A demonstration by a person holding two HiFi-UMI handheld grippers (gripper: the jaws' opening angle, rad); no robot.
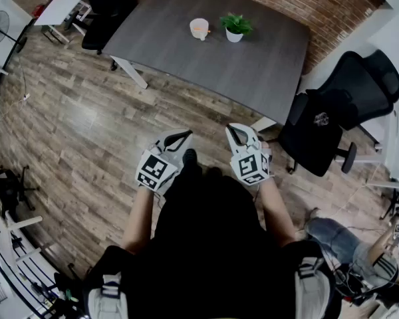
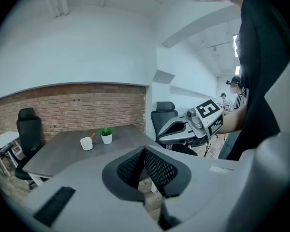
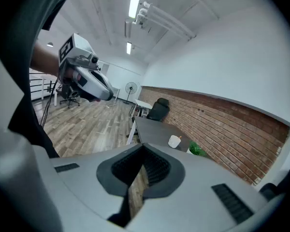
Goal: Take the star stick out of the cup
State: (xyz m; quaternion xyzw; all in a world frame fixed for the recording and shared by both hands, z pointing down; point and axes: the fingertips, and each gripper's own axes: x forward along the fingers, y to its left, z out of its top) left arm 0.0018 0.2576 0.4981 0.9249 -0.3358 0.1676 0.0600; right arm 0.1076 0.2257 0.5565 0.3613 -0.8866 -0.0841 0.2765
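The person stands on the wood-plank floor (image 1: 86, 125), well back from the grey table (image 1: 186, 58), holding both grippers close in front of the body. The left gripper (image 1: 181, 137) has its jaws pressed together with nothing between them; its own view shows the two ribbed pads (image 2: 157, 168) meeting at the tips over bare floor. The right gripper (image 1: 237, 133) is clenched the same way and is empty too, its pads (image 3: 154, 167) touching at the tips. The two grippers are level with each other, a small gap between them, both pointing towards the table.

The cup (image 1: 199, 28) sits on the far part of the table, near the brick wall (image 1: 306, 5), well apart from both grippers. The star stick (image 2: 92, 136) is in the cup, a thin orange piece leaning out over the rim; its star end is too small to make out. Just to the right of the cup stands a small potted plant (image 1: 235, 26) in a white pot. A black office chair (image 1: 339, 105) is at the table's right end, and another chair (image 1: 103, 12) at its far left
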